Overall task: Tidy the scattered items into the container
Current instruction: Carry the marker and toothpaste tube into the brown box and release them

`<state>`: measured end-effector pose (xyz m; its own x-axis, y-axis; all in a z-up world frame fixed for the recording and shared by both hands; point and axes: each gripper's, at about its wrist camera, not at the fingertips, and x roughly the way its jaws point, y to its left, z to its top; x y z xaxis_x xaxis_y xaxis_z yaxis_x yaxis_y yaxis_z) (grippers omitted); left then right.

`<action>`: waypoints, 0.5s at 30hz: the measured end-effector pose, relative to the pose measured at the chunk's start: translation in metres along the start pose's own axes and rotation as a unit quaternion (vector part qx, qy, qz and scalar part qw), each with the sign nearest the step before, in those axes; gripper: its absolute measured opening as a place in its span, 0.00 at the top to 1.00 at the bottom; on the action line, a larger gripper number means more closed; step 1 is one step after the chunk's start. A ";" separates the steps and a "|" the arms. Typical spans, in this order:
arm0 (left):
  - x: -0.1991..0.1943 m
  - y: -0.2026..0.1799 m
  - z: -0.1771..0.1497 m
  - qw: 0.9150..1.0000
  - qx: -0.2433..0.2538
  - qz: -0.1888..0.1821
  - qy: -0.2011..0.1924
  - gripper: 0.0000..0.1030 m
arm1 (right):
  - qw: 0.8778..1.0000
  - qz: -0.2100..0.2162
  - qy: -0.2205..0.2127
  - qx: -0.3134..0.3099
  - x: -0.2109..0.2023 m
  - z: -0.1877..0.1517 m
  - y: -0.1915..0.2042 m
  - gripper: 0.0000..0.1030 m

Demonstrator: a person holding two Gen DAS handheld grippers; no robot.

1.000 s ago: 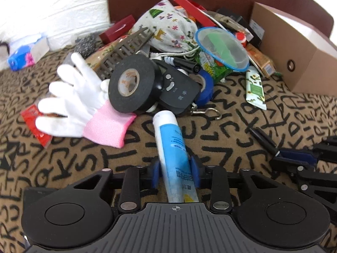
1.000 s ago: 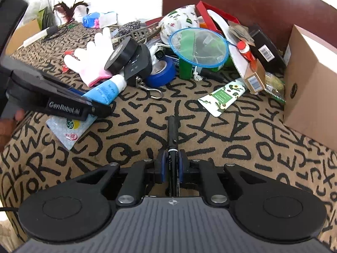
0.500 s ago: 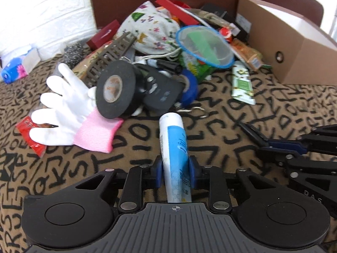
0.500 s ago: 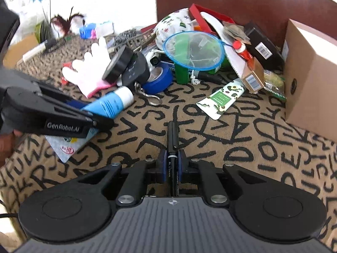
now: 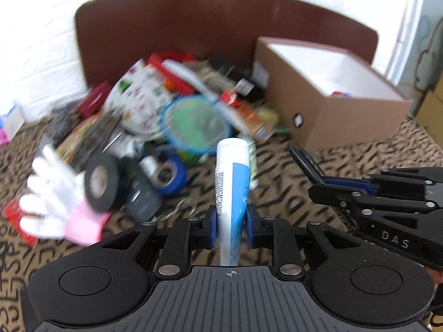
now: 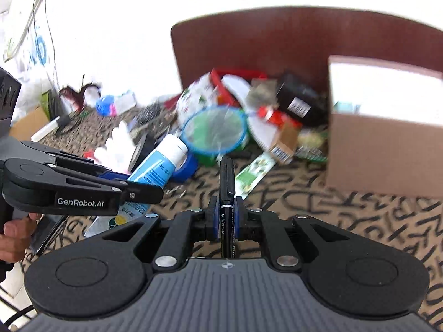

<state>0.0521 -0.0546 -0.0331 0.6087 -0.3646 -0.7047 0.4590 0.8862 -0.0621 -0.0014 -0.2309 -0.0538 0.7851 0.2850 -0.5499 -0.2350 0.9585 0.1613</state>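
tube [image 5: 232,182] and pen [image 6: 227,182] now higher, each gripper-clamped

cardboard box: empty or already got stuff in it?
Not empty, and open-topped. In the left wrist view a small red and green item shows inside the cardboard box at its white inner wall. Most of the floor is hidden, so fullness is unclear.

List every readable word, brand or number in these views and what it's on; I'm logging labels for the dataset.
"GenRobot.AI": side of the left gripper.
"DAS": side of the right gripper.
"CHINA", partly legible: barrel of the black pen.
Print on the blue tube: too small.
Barcodes on the pile's black box: blurred.
Large letters on the cloth: a pattern, no words.
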 end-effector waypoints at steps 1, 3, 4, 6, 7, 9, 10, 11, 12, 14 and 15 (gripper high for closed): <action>-0.001 -0.005 0.005 1.000 0.005 -0.002 -0.006 0.84 | 1.000 -0.004 -0.007 -0.001 -0.004 0.003 -0.003 0.89; -0.002 -0.014 0.015 1.000 0.010 -0.010 -0.018 0.84 | 1.000 -0.014 -0.022 -0.002 -0.012 0.009 -0.009 0.89; -0.002 -0.018 0.021 1.000 0.012 -0.016 -0.023 0.84 | 0.999 -0.019 -0.029 -0.004 -0.016 0.012 -0.013 0.89; -0.004 -0.029 0.034 0.999 0.017 -0.027 -0.035 0.84 | 0.998 -0.032 -0.044 -0.005 -0.023 0.019 -0.021 0.89; -0.004 -0.035 0.041 0.998 0.021 -0.032 -0.042 0.83 | 0.998 -0.040 -0.052 -0.006 -0.027 0.023 -0.025 0.89; -0.005 -0.048 0.057 0.997 0.030 -0.044 -0.056 0.83 | 0.996 -0.056 -0.066 -0.008 -0.034 0.032 -0.036 0.89; -0.005 -0.055 0.066 0.996 0.035 -0.052 -0.063 0.83 | 0.995 -0.065 -0.074 -0.010 -0.038 0.037 -0.042 0.89; -0.005 -0.063 0.075 0.995 0.039 -0.061 -0.069 0.83 | 0.994 -0.075 -0.082 -0.012 -0.041 0.042 -0.048 0.89; -0.004 -0.070 0.084 0.994 0.042 -0.069 -0.075 0.83 | 0.992 -0.084 -0.089 -0.013 -0.044 0.048 -0.054 0.89; 0.001 -0.084 0.105 0.992 0.042 -0.084 -0.081 0.83 | 0.990 -0.101 -0.100 -0.017 -0.048 0.060 -0.066 0.89; 0.005 -0.090 0.116 0.992 0.040 -0.092 -0.082 0.83 | 0.988 -0.111 -0.106 -0.019 -0.050 0.067 -0.073 0.89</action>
<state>0.0894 -0.1695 0.0509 0.6038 -0.5651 -0.5623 0.6177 0.7775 -0.1181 0.0146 -0.3148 0.0165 0.9209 0.0650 -0.3844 -0.0614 0.9979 0.0218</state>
